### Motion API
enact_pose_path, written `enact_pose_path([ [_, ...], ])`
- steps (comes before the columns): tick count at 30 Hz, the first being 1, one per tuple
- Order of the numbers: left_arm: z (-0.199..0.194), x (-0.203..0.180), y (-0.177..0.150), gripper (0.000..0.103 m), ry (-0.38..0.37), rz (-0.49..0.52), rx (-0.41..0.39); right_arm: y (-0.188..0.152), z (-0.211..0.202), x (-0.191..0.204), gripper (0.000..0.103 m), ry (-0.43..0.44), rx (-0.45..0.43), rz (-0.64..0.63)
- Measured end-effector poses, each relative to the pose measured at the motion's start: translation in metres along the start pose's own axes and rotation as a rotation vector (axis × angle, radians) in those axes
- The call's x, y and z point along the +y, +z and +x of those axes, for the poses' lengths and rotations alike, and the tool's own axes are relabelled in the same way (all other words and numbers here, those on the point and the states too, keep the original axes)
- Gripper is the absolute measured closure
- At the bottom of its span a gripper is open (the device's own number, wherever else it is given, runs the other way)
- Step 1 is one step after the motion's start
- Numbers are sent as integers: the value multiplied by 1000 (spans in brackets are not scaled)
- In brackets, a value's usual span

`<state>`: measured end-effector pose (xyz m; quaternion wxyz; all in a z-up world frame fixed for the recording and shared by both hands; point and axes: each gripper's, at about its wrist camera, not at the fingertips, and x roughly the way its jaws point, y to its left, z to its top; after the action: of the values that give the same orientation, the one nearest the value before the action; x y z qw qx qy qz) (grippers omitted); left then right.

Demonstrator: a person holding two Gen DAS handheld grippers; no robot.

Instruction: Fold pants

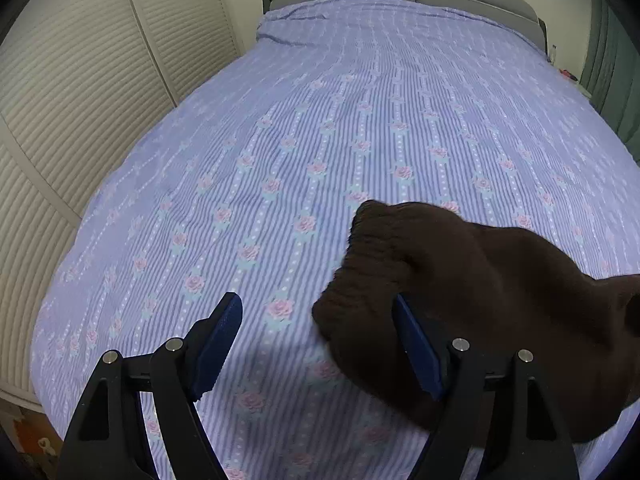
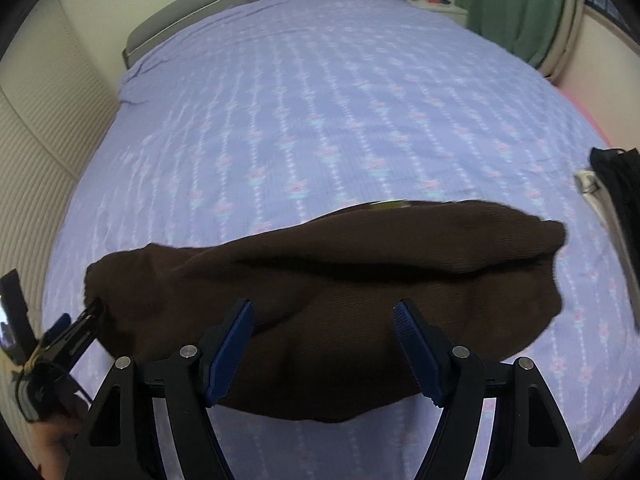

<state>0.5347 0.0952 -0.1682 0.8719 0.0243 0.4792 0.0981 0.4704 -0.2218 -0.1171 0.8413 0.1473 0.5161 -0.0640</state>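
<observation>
Pants (image 2: 320, 312) near bedspread's (image 1: 320, 128) front edge, both tools agape.

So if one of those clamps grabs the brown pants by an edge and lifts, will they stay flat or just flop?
Probably flop: the brown pants lie in soft folds and sag over the bedspread, so they look limp. The ribbed, knit-like end suggests thick cloth, likely grippy rather than slippery. Pushed, they would probably bunch up, not slide. Both the left gripper and the right gripper stand open.

left hand-held gripper (image 1: 318, 312) agape, right hand-held gripper (image 2: 324, 316) agape
</observation>
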Motion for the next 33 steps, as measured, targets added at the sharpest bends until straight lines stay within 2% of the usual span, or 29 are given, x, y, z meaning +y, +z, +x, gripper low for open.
enact_pose_path([
  [4,-2,6,-16,25,-79,25,12,-7,-8,14,30,-31,-35,-39],
  [8,-1,12,-30,22,-227,33,41,-16,-24,21,30,-67,-106,-67],
  [12,11,15,-40,21,-437,-39,100,-30,-42,30,30,-69,-166,-80],
  [14,25,17,-45,21,-496,-96,127,-37,-49,36,30,-66,-186,-84],
  [17,44,15,-54,21,-524,-150,156,-45,-55,46,29,-59,-192,-99],
  [21,61,19,-55,21,-577,-215,150,-54,-57,58,30,-51,-175,-128],
  [25,65,16,-49,24,-623,-228,118,-61,-66,67,30,-45,-185,-148],
  [28,76,11,-42,25,-636,-237,134,-63,-75,72,30,-53,-207,-157],
  [30,76,9,-38,29,-623,-224,131,-64,-75,75,30,-73,-202,-154],
  [32,73,6,-36,43,-610,-219,124,-63,-66,74,30,-90,-185,-143],
  [33,71,5,-36,46,-599,-214,128,-63,-62,73,30,-98,-175,-133],
])
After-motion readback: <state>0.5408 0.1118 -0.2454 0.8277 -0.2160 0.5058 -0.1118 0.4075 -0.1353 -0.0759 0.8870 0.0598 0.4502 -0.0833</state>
